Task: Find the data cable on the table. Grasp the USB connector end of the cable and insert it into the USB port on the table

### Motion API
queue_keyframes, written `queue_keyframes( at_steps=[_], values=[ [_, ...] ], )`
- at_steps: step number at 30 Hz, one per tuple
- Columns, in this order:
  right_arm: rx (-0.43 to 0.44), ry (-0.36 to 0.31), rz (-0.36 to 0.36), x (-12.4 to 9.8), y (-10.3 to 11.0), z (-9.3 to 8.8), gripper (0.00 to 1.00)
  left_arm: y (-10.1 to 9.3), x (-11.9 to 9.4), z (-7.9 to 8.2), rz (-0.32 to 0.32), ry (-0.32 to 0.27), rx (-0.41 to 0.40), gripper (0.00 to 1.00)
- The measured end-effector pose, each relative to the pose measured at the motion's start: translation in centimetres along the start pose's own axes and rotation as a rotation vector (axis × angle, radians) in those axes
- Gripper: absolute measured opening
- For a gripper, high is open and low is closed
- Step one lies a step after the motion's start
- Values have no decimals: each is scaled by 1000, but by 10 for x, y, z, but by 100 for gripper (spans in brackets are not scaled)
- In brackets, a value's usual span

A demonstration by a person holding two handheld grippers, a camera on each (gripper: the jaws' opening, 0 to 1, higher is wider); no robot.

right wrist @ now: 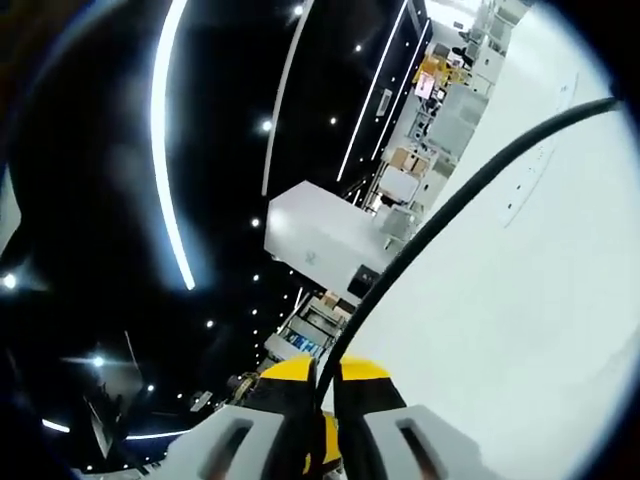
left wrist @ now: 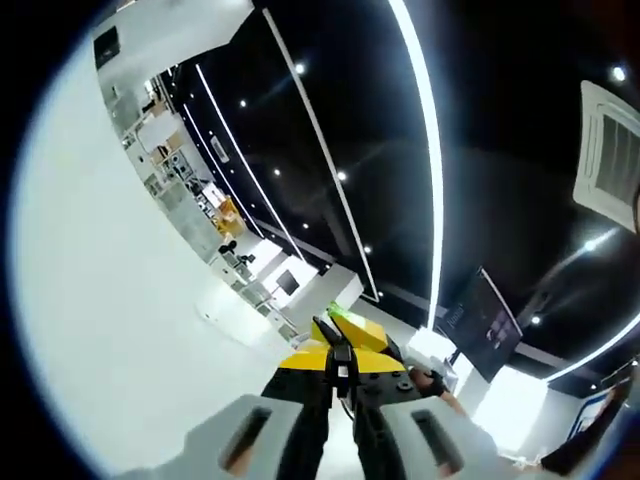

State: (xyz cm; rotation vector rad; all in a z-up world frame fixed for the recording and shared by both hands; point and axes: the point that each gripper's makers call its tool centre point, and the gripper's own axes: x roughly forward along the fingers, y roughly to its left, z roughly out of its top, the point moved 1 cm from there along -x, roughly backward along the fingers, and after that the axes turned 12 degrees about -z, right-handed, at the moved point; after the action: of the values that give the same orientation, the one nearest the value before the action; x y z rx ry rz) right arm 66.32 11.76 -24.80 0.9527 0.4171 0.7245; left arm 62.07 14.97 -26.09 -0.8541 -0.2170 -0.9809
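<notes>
Right claw, grey with yellow-tipped jaws, rises at 6 o'clock in the right gripper view with its jaws pressed almost together on a thin black round cable. From the jaws the cable runs in a smooth bend toward 2 o'clock, across a plain white surface, and leaves the view at the edge. In the left gripper view the left claw also stands at 6 o'clock, its jaws narrowed on a small dark piece with a silvery face; what that piece is I cannot tell. Beyond both claws lies a black ceiling crossed by long white light strips, with a square white vent at 3 o'clock.
</notes>
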Motion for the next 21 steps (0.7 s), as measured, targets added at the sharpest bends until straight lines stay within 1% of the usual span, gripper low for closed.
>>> queue_keyframes(
  at_steps=[3, 7, 11, 13, 15, 18, 21],
  values=[
    [13, 3, 8, -1, 1, 0, 6, 0, 0, -1, -1, 0, -8, 7],
    [-3, 0, 12, -1, 2, 2, 5, 0, 1, -2, -3, 2, -6, 7],
    [-19, -2, 17, -1, 3, 4, 5, -2, 3, -2, -4, 17, 34, 7],
    [-23, -4, 23, -1, 4, 4, 5, -3, 3, -2, -9, 23, 74, 8],
    [-33, -6, 27, -2, 5, 5, 5, -4, 4, -2, -13, 26, 89, 8],
    [-72, -10, 27, -4, 7, 5, 5, -3, 5, -4, -8, 45, 127, 9],
    [-100, -11, 24, -5, 7, 5, 5, 0, 5, -6, -1, 53, 135, 11]
  ],
)
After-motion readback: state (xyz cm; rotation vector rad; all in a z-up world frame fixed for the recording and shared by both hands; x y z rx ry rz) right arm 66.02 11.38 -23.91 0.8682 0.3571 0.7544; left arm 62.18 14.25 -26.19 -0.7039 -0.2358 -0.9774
